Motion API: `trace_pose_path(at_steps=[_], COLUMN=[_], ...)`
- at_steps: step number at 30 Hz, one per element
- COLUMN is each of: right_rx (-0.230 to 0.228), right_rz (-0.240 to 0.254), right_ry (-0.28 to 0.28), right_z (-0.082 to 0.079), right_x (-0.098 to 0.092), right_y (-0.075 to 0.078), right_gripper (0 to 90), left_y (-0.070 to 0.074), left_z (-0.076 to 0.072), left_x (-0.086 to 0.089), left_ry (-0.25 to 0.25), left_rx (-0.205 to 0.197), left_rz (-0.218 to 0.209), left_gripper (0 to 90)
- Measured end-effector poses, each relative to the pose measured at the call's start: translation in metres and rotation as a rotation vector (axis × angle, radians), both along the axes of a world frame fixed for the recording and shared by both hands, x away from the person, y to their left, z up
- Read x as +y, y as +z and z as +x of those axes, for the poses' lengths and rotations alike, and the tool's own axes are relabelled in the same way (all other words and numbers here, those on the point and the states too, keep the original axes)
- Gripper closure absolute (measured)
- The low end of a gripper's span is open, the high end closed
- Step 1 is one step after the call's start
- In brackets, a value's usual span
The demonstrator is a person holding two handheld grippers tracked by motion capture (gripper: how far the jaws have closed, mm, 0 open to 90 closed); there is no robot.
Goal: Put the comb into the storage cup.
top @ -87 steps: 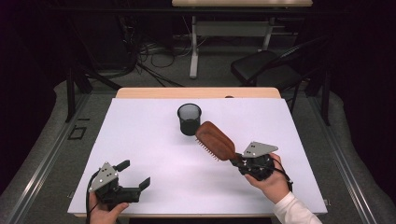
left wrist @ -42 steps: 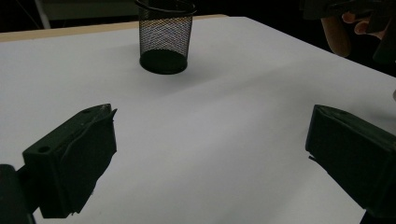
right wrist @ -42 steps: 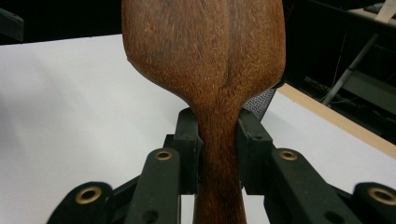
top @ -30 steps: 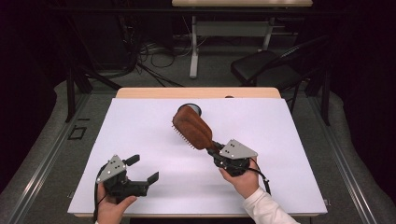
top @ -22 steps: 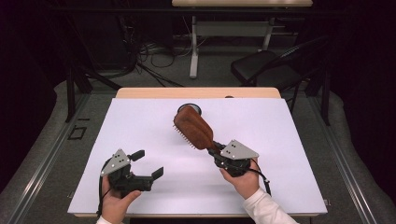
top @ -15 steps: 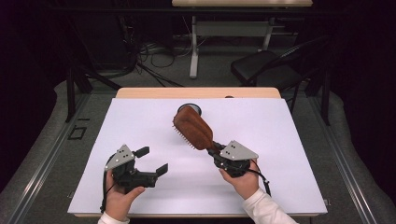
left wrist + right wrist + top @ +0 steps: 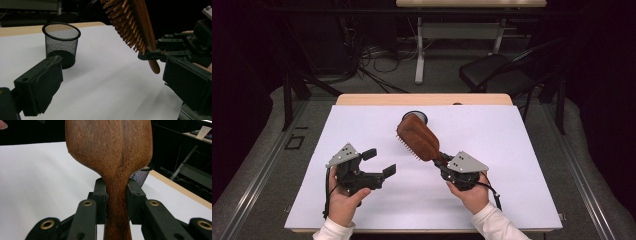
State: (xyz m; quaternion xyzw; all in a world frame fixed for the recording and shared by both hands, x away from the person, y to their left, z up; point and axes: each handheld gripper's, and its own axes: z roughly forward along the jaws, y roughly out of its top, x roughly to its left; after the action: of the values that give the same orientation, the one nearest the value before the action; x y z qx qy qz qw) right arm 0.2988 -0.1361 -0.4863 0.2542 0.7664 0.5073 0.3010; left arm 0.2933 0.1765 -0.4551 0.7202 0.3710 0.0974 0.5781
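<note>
My right gripper (image 7: 443,161) is clamped on the narrow handle of a brown wooden paddle hairbrush (image 7: 418,136); in the right gripper view both black jaws press against the handle's sides, with the broad smooth back of the hairbrush (image 7: 108,147) rising above them. I hold the brush off the table, angled up and away from me toward the far middle of the white table cover (image 7: 522,150), its wooden bristles facing down and to my left. In the left gripper view those bristles point down toward the cover, and the rounded handle end pokes out below the right gripper (image 7: 150,53).

My left gripper (image 7: 379,162) is held above the near left part of the cover with its jaws spread apart and nothing between them. It points toward the brush, with a clear gap between the two.

A black wire-mesh cylindrical cup (image 7: 61,43) stands upright on the far middle of the cover. From the high view the brush head covers most of the cup (image 7: 422,116), leaving part of its rim visible.

Beyond the cover runs the light wooden table edge (image 7: 372,99).
</note>
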Motion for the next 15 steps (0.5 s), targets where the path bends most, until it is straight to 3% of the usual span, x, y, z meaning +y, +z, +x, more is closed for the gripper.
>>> trace_pose_path(at_steps=[15], right_rx=[0.002], right_rz=[-0.001], right_ry=[0.004], right_z=[0.000], right_x=[0.001], right_y=[-0.001], right_gripper=[73.0], left_y=[0.022], left_z=[0.012], left_x=[-0.016], left_ry=[-0.023], left_rx=[0.014], left_rz=[-0.001], left_gripper=[3.3])
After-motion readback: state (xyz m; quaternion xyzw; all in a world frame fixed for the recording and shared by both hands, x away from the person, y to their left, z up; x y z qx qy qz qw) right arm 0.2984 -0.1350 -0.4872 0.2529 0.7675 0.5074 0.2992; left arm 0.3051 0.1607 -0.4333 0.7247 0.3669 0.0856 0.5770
